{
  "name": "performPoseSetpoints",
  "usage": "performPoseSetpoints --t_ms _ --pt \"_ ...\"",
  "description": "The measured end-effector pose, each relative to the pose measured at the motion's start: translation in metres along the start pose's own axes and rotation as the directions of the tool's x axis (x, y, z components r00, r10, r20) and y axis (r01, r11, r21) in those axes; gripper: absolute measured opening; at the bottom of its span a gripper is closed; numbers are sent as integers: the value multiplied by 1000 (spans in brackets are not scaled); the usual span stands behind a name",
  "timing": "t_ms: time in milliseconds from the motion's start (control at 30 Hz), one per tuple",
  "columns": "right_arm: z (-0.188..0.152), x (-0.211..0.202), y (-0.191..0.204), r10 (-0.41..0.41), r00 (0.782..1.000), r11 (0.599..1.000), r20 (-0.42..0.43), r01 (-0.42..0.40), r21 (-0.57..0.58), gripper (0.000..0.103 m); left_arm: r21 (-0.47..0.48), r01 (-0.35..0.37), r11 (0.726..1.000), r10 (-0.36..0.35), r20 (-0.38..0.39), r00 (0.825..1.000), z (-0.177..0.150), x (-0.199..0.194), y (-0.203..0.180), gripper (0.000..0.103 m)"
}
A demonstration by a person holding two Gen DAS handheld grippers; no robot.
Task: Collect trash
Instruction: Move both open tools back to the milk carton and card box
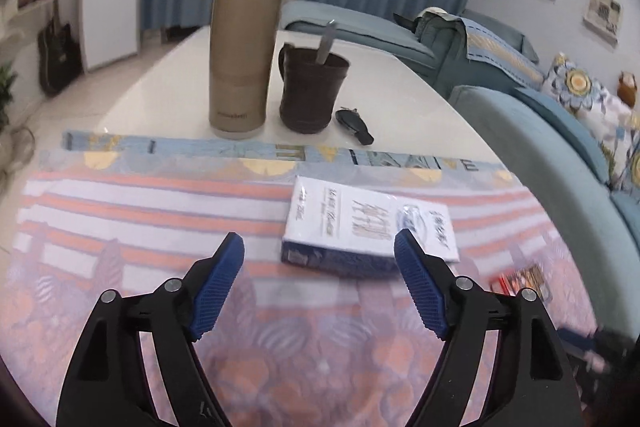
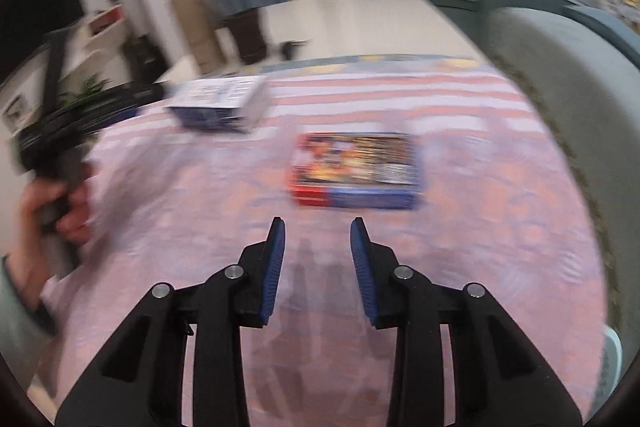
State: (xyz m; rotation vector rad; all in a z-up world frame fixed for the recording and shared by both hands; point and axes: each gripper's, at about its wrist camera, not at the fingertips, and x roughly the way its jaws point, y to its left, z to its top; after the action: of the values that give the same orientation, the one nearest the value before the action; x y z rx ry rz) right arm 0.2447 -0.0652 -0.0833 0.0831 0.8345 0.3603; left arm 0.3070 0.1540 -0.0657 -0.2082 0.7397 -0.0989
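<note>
left tool (image 1: 320,247) jaws wide apart, nothing between them, hovering over the patterned cloth (image 1: 160,211) on the table (image 1: 160,99), with the white-and-blue box (image 1: 368,227) just past its right fingertip. right tool (image 2: 318,231) jaws only narrowly apart, also empty, with the colourful red-and-blue box (image 2: 356,169) on the cloth just beyond its tips. beyond the white-and-blue box on bare table: tan tumbler (image 1: 244,51), dark mug (image 1: 312,91) with a spoon in it, black key fob (image 1: 354,125).
</note>
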Motion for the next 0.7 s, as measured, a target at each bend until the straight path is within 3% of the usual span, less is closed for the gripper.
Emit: performPoseSetpoints --t_ms 100,167,300,400,600,667,700 --pt "6 17 16 70 997 997 -28 -70 -11 31 -42 70 997 -71 -31 997 5 20 7 76" --pt "11 29 22 84 996 996 -43 -85 -5 31 -66 144 987 -149 -80 986 6 32 7 75" --pt "14 37 19 27 998 1000 -51 -27 -2 31 -15 240 971 -240 -137 961 -8 30 -12 75" --pt "7 29 -6 -8 999 997 -49 12 80 31 51 344 937 -328 -201 923 -32 14 -39 75" --pt "-6 7 -69 -58 998 951 -6 57 303 31 197 473 859 -404 -307 862 -67 -17 -91 74" --pt "-8 7 -81 -24 1000 935 6 20 354 31 241 466 852 -400 -275 874 -65 -29 -96 76" --pt "-9 7 -85 -3 1000 931 7 0 366 31 262 442 858 -382 -249 890 -62 -35 -96 76"
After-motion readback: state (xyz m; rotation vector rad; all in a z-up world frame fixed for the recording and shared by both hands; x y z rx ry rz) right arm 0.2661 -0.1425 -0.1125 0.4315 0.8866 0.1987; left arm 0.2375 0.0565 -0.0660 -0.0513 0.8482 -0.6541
